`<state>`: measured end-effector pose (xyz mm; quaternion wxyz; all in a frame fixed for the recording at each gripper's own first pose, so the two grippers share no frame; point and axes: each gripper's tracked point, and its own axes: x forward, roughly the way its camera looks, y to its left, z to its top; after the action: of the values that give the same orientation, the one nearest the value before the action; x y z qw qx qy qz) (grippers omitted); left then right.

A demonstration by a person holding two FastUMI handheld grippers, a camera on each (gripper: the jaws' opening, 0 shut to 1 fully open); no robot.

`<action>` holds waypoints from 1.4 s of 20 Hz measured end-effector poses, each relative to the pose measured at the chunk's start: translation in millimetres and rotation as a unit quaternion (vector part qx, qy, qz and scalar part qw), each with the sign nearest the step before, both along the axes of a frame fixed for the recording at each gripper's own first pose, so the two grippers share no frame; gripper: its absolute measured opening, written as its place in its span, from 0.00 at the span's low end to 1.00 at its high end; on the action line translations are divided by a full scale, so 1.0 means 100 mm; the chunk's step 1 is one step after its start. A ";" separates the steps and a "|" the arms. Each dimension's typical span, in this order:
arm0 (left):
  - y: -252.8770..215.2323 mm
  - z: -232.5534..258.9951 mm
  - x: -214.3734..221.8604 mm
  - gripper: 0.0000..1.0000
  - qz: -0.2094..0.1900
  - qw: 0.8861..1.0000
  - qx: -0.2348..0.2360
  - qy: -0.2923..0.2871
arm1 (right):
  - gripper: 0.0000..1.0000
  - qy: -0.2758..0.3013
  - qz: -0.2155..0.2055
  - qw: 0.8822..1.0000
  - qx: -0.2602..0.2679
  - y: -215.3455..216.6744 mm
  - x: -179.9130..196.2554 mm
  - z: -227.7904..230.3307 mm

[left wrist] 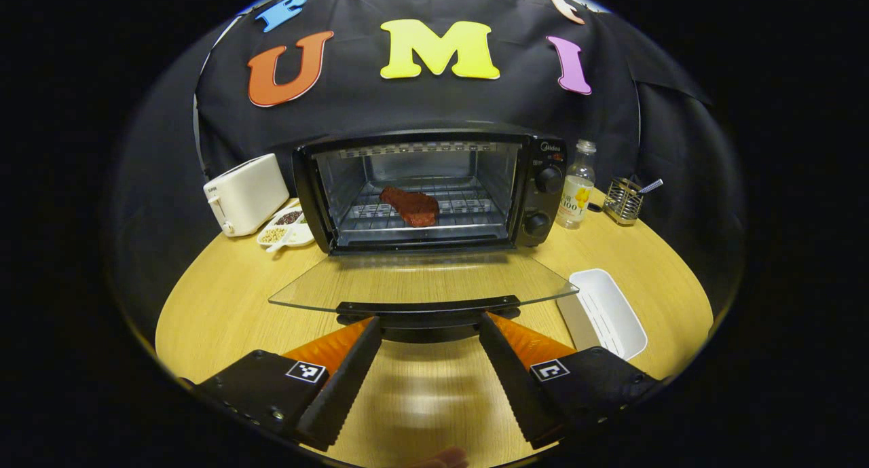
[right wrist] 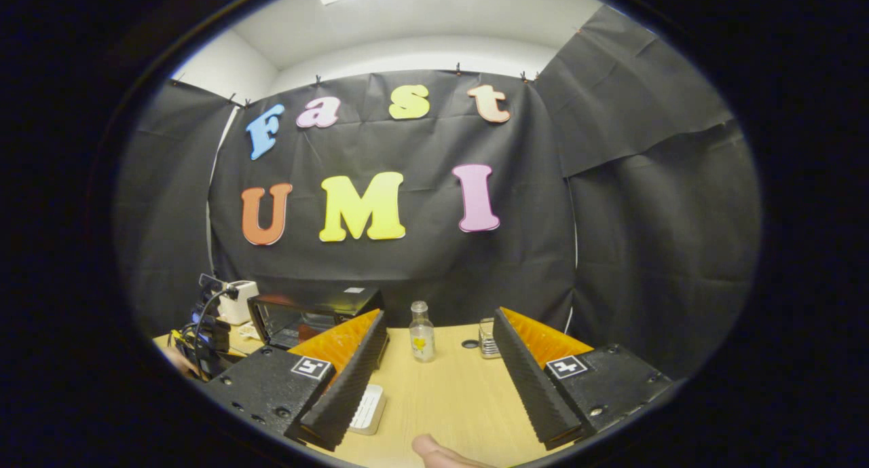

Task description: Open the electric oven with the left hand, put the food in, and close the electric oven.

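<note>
So the black electric oven (left wrist: 434, 189) sat straight ahead of the left gripper (left wrist: 429, 332), well past its fingertips, with its glass door (left wrist: 421, 281) dropped flat and open toward the camera. A reddish-brown slab of meat (left wrist: 410, 206) lay on the wire rack (left wrist: 468, 203) inside, roughly centred. Left gripper's fingers (left wrist: 349, 373) were spread apart, and the door's dark handle bar (left wrist: 428, 312) ran across right at their tips; couldn't tell if they touched it, but nothing was pinched between them.

Beyond the left finger: a white toaster (left wrist: 246, 193) and a white divided dish of seeds (left wrist: 286, 225), both just beside the oven. Beyond the right finger: an empty white rectangular tray (left wrist: 607, 312) on the light wooden round table (left wrist: 224, 298), then farther off a clear bottle with a yellow label (left wrist: 577, 193) next to the oven's knobs and a small wire holder (left wrist: 623, 200).

In the right gripper view, the right gripper (right wrist: 440, 322) was up higher with fingers (right wrist: 346, 380) also wide apart and gripping nothing. The bottle stood between the fingertips farther back, the oven peeked out past the left finger, and a bit of the white tray showed under that finger
</note>
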<state>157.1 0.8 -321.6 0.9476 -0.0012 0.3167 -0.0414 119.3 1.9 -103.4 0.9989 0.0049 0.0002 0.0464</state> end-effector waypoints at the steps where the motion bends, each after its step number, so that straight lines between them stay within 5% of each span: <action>1: 0.00 0.05 0.03 0.93 0.002 1.000 -0.003 -0.006 | 1.00 0.000 -0.003 1.000 -0.004 0.00 0.01 -0.01; 17: 0.08 0.46 0.65 0.96 0.013 0.997 0.012 -0.073 | 1.00 0.008 -0.012 1.000 -0.004 -0.02 -0.05 0.01; 28: 0.15 0.86 0.95 0.96 0.042 0.986 -0.041 -0.157 | 1.00 0.010 -0.023 1.000 -0.010 -0.09 -0.18 0.04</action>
<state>251.9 15.5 -235.7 0.9856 -0.0465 0.1618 -0.0143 100.9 -6.9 -99.3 0.9997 -0.0046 0.0103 0.0233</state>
